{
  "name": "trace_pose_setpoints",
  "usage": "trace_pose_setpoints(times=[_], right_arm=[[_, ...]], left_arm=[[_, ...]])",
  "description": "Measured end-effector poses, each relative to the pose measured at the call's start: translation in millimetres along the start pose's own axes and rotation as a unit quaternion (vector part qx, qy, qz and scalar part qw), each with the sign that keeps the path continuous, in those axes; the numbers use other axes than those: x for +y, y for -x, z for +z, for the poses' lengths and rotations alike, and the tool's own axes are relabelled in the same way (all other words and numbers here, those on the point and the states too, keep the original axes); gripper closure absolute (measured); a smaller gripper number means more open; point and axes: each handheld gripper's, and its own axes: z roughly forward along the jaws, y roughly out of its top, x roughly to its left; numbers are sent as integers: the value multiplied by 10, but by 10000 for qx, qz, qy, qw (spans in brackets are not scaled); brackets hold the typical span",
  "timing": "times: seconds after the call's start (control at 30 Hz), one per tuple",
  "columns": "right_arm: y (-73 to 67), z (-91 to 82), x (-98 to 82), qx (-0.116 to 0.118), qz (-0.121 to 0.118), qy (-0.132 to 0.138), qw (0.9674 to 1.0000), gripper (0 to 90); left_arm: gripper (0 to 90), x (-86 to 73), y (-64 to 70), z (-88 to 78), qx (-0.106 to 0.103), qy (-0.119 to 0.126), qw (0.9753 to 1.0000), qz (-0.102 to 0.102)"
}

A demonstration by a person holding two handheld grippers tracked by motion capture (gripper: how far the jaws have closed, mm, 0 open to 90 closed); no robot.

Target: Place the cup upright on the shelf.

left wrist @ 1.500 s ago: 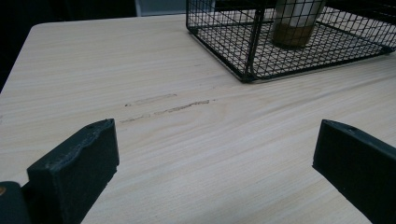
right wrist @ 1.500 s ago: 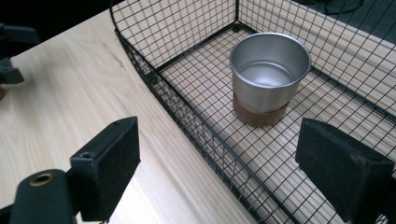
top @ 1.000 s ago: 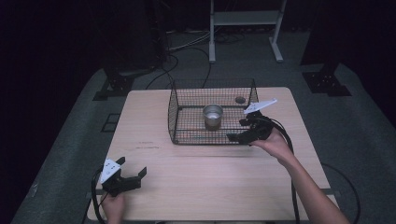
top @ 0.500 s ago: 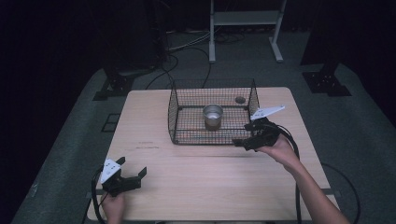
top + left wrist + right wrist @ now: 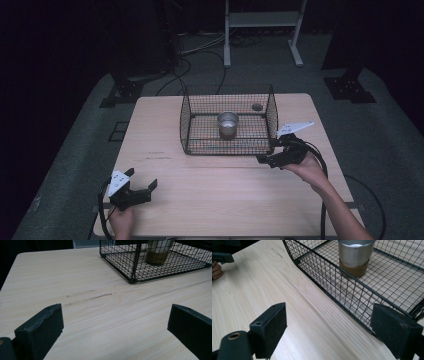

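Observation:
A black wire basket (image 5: 186, 125) stands in the middle of the wooden table (image 5: 220, 195). Inside it a metal cup (image 5: 227, 123) with a brown band round its base stands upright. My right gripper (image 5: 266, 152) is open just outside the basket's front right corner, jaws pointing left along the front wall. In the right gripper view the basket (image 5: 332, 287) and cup (image 5: 355, 255) lie beyond the empty gripper (image 5: 329, 325). My left gripper (image 5: 143, 179) rests open near the table's front left corner. The left gripper view shows its gripper (image 5: 115, 322) empty, with the basket (image 5: 135, 265) and cup (image 5: 157, 251) farther off.
A small dark round spot (image 5: 257, 106) sits on the table behind the basket. A faint scuff (image 5: 87, 296) marks the wood left of the basket. On the dark floor beyond the table are cables (image 5: 200, 50) and a metal stand (image 5: 260, 30).
My right gripper has drawn back from the basket's right side toward the person and now sits lower at its front right corner. The left gripper has not moved.

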Motion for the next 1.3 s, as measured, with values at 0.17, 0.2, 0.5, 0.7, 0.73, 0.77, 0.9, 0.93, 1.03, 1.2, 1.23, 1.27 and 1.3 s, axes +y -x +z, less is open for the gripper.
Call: trace_pose_setpoints(times=[0.17,0.2,0.5,0.7,0.73,0.77,0.9,0.93,1.03,1.2,1.23,1.27,1.3], right_arm=[[16,-18,-63,1,59,6,10000,129],[22,-18,-72,-3,50,-8,10000,129],[22,-53,-212,-14,105,-19,9999,129],[9,-108,-309,-27,161,122,9998,129],[9,-108,-309,-27,161,122,9998,129],[0,-114,-332,-57,147,103,9998,129],[-24,-115,-386,-67,91,100,9999,129],[-29,-117,-400,-68,110,80,9999,129],[-25,-122,-435,-62,124,110,9998,129],[-22,-123,-554,-151,186,91,9997,129],[-24,-120,-584,-152,191,102,9996,129],[-35,-109,-649,-176,229,119,9995,128],[-35,-109,-649,-176,229,119,9995,128]], left_arm=[[0,0,1,0,4,-1,10000,1],[0,0,3,1,3,4,10000,-4],[0,1,6,1,8,-8,10000,-8],[0,2,6,3,16,-21,10000,0],[0,2,7,3,18,-23,10000,4],[0,2,8,1,15,-28,10000,12],[0,3,9,2,19,-32,10000,8],[0,3,9,2,20,-35,10000,11],[0,3,10,2,20,-32,10000,13],[0,3,11,3,23,-40,10000,16],[0,4,11,3,26,-39,10000,18],[0,5,11,5,24,-50,10000,20],[0,5,11,5,24,-50,10000,20]])
